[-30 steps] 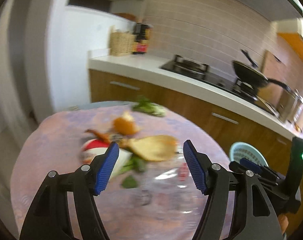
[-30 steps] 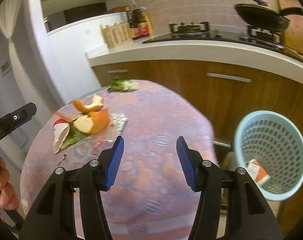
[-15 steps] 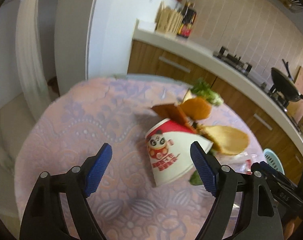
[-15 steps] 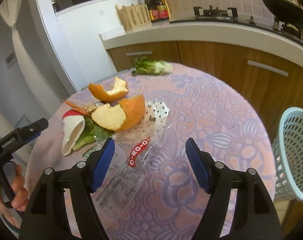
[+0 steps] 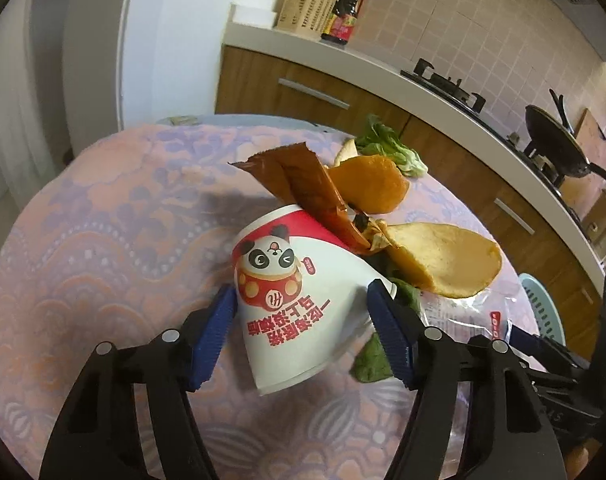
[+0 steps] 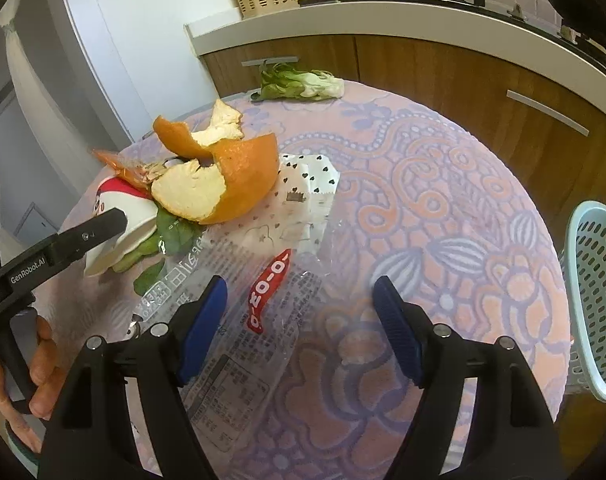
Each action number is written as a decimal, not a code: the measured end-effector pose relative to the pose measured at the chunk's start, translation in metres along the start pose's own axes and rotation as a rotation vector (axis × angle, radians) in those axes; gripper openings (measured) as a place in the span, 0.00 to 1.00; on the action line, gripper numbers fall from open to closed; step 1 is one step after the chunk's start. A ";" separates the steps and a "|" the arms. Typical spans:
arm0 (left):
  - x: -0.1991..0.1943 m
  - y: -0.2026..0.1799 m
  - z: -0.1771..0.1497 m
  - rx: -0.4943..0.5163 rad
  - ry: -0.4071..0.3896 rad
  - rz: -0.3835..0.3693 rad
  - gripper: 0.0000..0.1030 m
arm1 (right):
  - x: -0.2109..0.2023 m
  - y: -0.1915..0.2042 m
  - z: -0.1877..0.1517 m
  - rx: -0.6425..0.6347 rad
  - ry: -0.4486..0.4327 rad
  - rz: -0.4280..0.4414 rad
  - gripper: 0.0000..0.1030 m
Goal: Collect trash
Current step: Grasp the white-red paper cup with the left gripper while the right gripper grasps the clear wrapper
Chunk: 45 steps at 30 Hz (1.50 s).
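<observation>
- Left tongs (image 5: 301, 316): spread wide, the blue pads flanking a paper cup (image 5: 299, 300) that lies on its side on the bench (image 5: 103, 240); contact not evident.
- Right tongs (image 6: 301, 320): spread wide, holding nothing, above a clear plastic wrapper (image 6: 239, 320) lying flat.
- Paper cup: probably light and crushable; take it across the mid-wall with gentle pressure.
- Orange peels (image 6: 219, 184) and a brown wrapper (image 5: 303, 184) lean against the cup.
- Trash basket (image 6: 595, 296): beside the bench edge.

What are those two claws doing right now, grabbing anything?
Left gripper: open, fingers on either side of the panda paper cup, not clamped.
Right gripper: open, holding nothing, above the clear plastic wrapper.
</observation>
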<state>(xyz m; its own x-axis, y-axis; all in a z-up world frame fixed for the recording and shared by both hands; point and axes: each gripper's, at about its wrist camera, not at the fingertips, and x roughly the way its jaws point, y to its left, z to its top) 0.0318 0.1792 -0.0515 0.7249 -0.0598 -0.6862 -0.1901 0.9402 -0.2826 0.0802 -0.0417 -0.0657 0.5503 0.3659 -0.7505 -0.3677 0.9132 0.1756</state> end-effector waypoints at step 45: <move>-0.046 -0.038 -0.022 0.172 -0.074 0.071 0.68 | -0.066 -0.013 -0.022 -0.036 -0.162 0.090 0.06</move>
<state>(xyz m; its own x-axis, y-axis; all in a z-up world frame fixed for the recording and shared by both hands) -0.0094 0.1386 -0.0240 0.7617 0.0279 -0.6473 -0.1314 0.9849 -0.1122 0.0316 -0.0813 -0.0325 0.6266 0.4729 -0.6194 -0.4462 0.8694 0.2123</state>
